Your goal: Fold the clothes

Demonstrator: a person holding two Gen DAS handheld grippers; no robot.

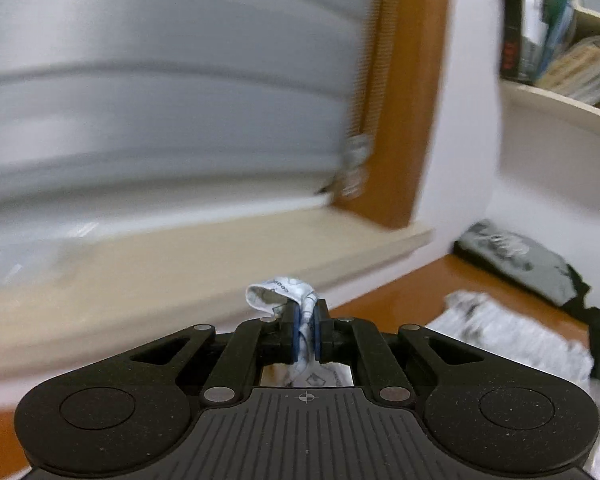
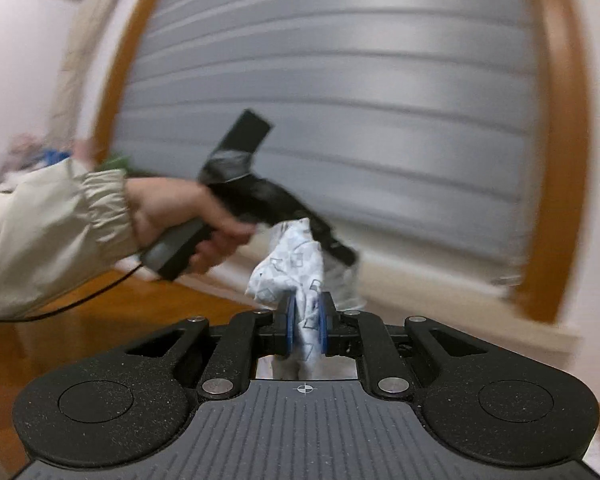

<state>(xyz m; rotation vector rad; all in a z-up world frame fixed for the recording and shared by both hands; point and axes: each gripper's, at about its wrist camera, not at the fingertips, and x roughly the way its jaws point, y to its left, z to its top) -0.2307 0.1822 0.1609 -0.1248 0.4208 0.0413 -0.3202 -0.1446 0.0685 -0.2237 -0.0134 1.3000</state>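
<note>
The left gripper (image 1: 307, 334) is clenched on a fold of white patterned cloth (image 1: 278, 294) at lower centre of its view. The right gripper (image 2: 306, 330) pinches the same kind of cloth (image 2: 290, 268), which rises from lower centre towards the left hand (image 2: 172, 208), mid-left. Grey shutter slats (image 2: 340, 100) fill the background; motion blur hides details. A dark garment (image 1: 516, 258), probably folded, lies at right

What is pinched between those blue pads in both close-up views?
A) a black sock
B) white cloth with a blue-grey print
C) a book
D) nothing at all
B: the left gripper and the right gripper each have their jaws shut on a bunch of white printed cloth.
</note>
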